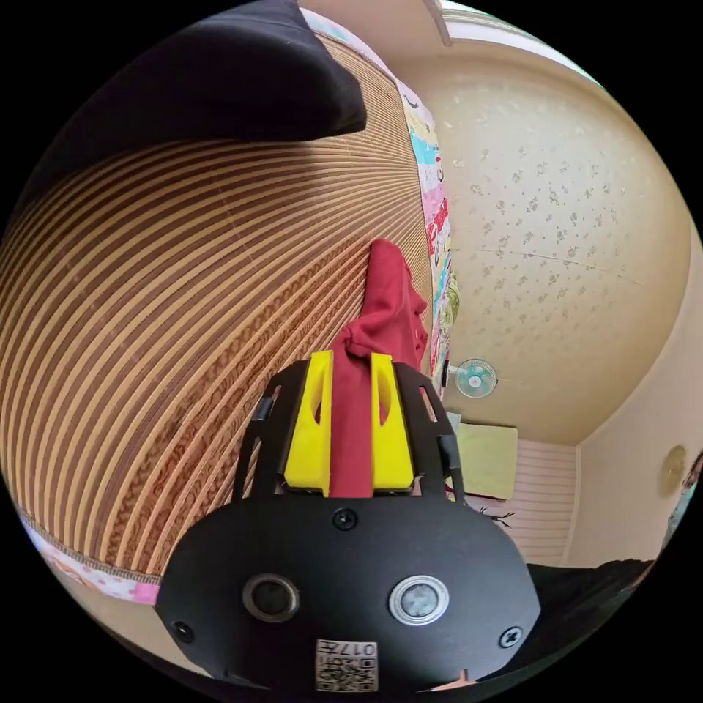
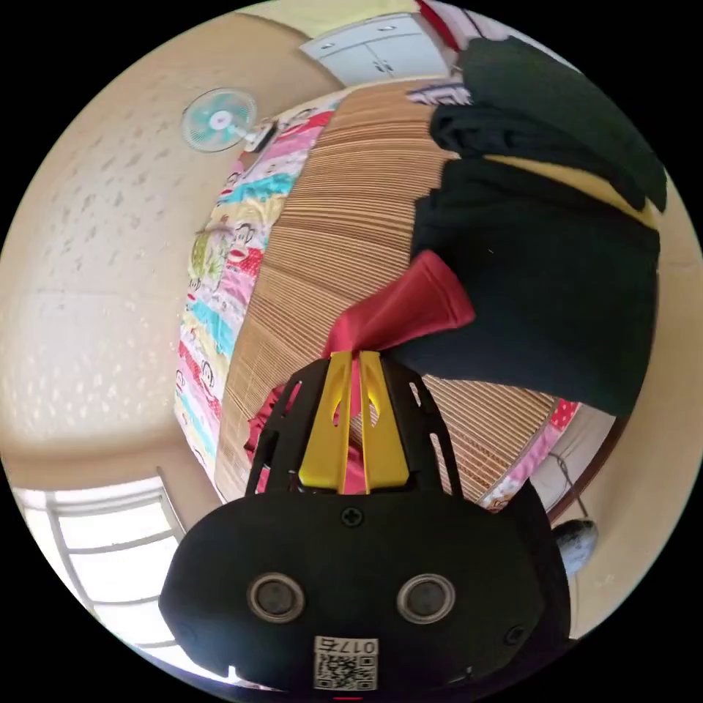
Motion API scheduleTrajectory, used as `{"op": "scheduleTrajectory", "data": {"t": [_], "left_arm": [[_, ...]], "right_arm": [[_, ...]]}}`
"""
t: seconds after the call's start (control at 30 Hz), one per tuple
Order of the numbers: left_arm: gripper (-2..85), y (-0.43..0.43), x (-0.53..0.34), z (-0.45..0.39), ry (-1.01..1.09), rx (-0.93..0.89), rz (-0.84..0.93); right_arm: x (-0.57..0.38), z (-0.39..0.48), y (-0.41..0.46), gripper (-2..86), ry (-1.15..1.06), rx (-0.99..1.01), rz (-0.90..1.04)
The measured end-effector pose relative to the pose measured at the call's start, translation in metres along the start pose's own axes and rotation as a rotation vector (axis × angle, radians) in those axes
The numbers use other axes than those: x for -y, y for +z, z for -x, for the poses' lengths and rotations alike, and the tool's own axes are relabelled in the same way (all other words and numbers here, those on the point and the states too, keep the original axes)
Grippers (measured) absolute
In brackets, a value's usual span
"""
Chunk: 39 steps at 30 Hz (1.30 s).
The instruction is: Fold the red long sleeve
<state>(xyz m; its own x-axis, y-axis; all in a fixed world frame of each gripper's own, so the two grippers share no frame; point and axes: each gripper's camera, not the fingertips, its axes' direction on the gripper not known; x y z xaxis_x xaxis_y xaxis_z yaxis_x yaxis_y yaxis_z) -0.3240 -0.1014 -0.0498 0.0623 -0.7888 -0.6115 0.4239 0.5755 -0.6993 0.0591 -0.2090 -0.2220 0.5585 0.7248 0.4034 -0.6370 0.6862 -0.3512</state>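
Red long sleeve [image 1: 384, 307] bunched, pinched between the closed jaws of left gripper [image 1: 351, 359]; fabric trails toward 12 o'clock over the striped bamboo mat [image 1: 161, 293]. Right gripper [image 2: 351, 356] likewise clamped on the garment, flared cuff at 1 o'clock. Dark clothes [image 2: 542, 293] partly cut off. Fan [image 2: 218, 118] at 11.
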Motion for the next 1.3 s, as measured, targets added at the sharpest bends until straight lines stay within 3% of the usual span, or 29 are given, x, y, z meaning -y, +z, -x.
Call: {"op": "scheduleTrajectory", "data": {"t": [0.2,0.27,0.33,0.47,0.53,0.67,0.87,1.07,1.3], "left_arm": [[8.0,-0.036,-0.082,0.003,0.064,0.091,0.058],[8.0,-0.037,-0.101,0.007,0.061,0.111,0.09],[8.1,-0.037,-0.12,0.013,0.035,0.12,0.101],[8.2,-0.041,-0.125,0.018,-0.018,0.091,0.059],[8.2,-0.044,-0.115,0.009,-0.003,0.079,0.014],[8.2,-0.03,-0.084,-0.017,0.073,0.043,0.017],[8.6,0.039,-0.025,-0.089,0.251,-0.009,0.127],[8.6,0.105,0.016,-0.152,0.315,0.023,0.127],[9.8,0.167,0.085,-0.16,0.106,0.132,0.033]], "right_arm": [[-0.107,0.221,0.024,1.1,-0.747,0.246,0.05],[-0.177,0.27,0.072,0.9,-1.013,0.456,0.259],[-0.231,0.28,0.125,0.8,-1.079,0.458,0.519],[-0.315,0.211,0.214,0.7,-1.042,0.272,0.872],[-0.322,0.167,0.228,0.7,-0.985,0.219,0.924],[-0.294,0.076,0.235,0.6,-0.901,0.002,0.951],[-0.211,0.024,0.218,0.7,-0.888,-0.171,0.86],[-0.154,0.044,0.213,0.6,-0.935,-0.14,0.766],[-0.123,0.033,0.219,0.6,-0.78,0.038,0.796]]}}
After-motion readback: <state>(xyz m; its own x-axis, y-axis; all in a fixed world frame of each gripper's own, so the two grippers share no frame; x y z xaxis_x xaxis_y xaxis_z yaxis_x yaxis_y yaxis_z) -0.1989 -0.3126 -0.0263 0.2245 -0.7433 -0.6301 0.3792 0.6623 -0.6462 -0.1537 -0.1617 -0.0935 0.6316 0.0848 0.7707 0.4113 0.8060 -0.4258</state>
